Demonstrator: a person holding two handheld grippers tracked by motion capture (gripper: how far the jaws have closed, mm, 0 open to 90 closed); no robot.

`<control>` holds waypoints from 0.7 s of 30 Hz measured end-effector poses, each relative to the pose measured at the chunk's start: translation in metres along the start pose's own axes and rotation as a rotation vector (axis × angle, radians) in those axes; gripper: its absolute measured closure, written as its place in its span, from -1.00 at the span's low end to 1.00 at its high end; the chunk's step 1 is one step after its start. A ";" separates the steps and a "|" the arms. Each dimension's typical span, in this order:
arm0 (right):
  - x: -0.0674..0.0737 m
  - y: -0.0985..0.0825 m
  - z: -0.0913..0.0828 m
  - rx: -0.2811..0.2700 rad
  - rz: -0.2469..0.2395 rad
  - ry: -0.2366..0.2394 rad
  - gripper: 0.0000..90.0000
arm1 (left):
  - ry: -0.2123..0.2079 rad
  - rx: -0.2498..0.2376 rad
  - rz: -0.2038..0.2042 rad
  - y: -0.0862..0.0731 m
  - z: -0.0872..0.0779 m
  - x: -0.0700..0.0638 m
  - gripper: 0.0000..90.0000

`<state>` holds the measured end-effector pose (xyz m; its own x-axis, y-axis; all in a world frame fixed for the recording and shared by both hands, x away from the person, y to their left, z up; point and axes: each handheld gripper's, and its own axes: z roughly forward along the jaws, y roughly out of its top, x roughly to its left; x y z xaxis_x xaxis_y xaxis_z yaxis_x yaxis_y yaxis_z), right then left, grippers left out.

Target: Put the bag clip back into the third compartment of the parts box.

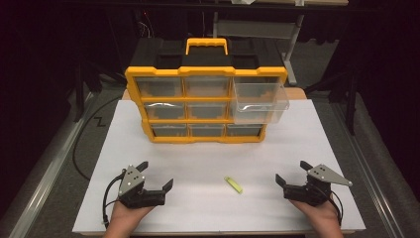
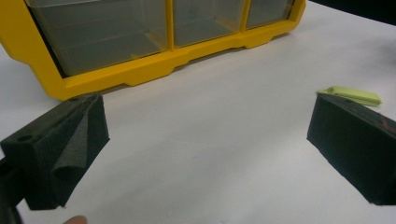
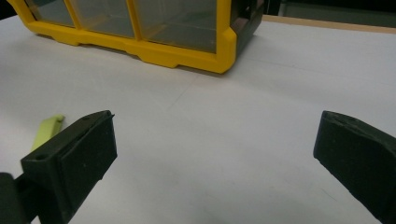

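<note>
Your left gripper (image 1: 157,176) sits at the lower left of the high view, held from below by your hand (image 1: 128,218), its black jaws spread wide with nothing between them; your right gripper (image 1: 292,171) mirrors it at the lower right, jaws likewise spread and empty, your other hand (image 1: 322,215) under it; both point up the frame toward the cabinet.

The yellow-framed plastic drawer cabinet (image 1: 206,105) with a black back and yellow carry handle stands upright in the upper middle of the frame on the white table sheet (image 1: 198,163); it has three rows of three clear drawers; the clear drawer at the upper right (image 1: 261,102) is pulled well out, and I cannot tell whether anything lies in it or in the others.

The small flat lime-green strip (image 1: 233,184) lies on the sheet between your two grippers, nearer the right one, apart from both; in the left gripper view it lies just past the right-hand jaw; in the right gripper view it peeks out beside the left-hand jaw.
</note>
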<state>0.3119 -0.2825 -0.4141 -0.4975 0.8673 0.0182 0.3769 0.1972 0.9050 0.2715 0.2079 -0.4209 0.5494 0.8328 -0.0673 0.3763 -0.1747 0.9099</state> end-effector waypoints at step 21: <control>0.001 0.000 0.004 0.008 -0.065 -0.003 -1.00 | -0.009 0.019 0.004 -0.003 0.005 -0.001 -0.99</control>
<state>0.3149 -0.2800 -0.4161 -0.5183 0.8542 -0.0416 0.3501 0.2563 0.9010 0.2732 0.2047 -0.4250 0.5574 0.8275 -0.0672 0.3878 -0.1880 0.9024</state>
